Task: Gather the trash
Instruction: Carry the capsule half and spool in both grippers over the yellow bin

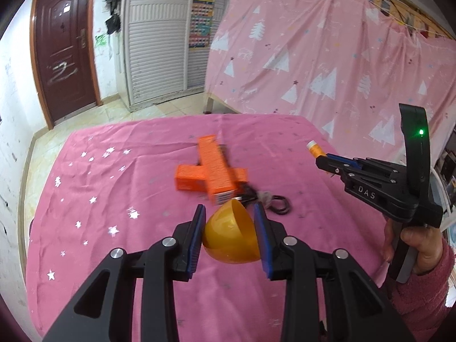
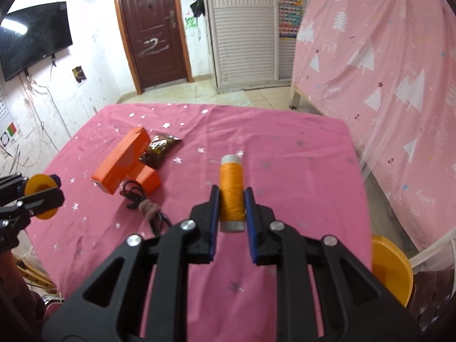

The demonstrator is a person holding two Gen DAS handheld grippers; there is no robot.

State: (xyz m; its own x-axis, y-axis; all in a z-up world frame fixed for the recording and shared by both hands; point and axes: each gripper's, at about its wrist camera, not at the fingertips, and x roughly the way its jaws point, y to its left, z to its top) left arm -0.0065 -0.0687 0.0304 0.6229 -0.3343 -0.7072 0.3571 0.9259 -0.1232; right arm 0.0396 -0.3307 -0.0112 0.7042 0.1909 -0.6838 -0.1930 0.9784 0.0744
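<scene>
Your left gripper [image 1: 230, 229] was clamped on a yellow half-shell [image 1: 230, 236], and your right gripper [image 2: 231, 208] pinched an orange thread spool [image 2: 231, 191], both held above the pink tablecloth [image 2: 285, 148]. The round shell could have slipped from the flat pads if you tilted it. The spool was held near its lower end and could have pivoted. Only the right view showed the brown snack packet [image 2: 159, 149] at eleven o'clock behind the orange boxes [image 2: 125, 162], and a yellow bin [image 2: 392, 270] at four o'clock.
</scene>
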